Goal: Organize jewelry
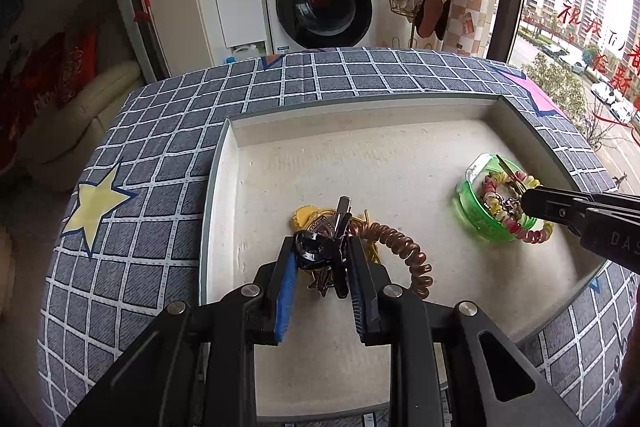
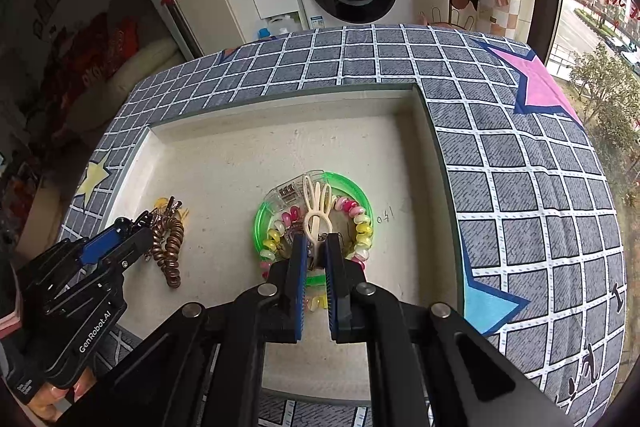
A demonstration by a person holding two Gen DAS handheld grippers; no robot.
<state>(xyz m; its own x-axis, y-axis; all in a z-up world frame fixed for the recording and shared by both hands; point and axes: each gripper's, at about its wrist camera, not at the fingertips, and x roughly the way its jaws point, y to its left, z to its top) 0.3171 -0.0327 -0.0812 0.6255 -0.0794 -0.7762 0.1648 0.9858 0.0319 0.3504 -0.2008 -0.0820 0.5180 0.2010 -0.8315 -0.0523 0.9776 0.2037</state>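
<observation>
A washing machine [image 1: 324, 3] stood beyond the far edge of the desk [image 1: 160, 155], well ahead of both hand-held grippers. The desk wore a grey checked cloth with stars, and on it lay a shallow white tray [image 2: 428, 147] that both grippers reached into. Directly under the right hand-held gripper [image 2: 316, 247] sat a green bangle [image 2: 344, 183], with a beaded bracelet [image 2: 362, 227] of pink, yellow and clear beads lying in it and partly over its rim. The right gripper's jaws were pinched nearly together on the stem of a cream rabbit-shaped hair clip [image 2: 316, 203], whose ears pointed away from the gripper over the bangle. Off to that gripper's left, the left hand-held gripper [image 1: 320, 251] stood narrowly open, its blue pads pressed on a black hair clip [image 1: 316, 247]. Just beyond and right of its tips a brown coiled hair tie [image 1: 404, 251] rested on the tray, beside a small heap of yellow and metal pieces [image 1: 308, 217]
</observation>
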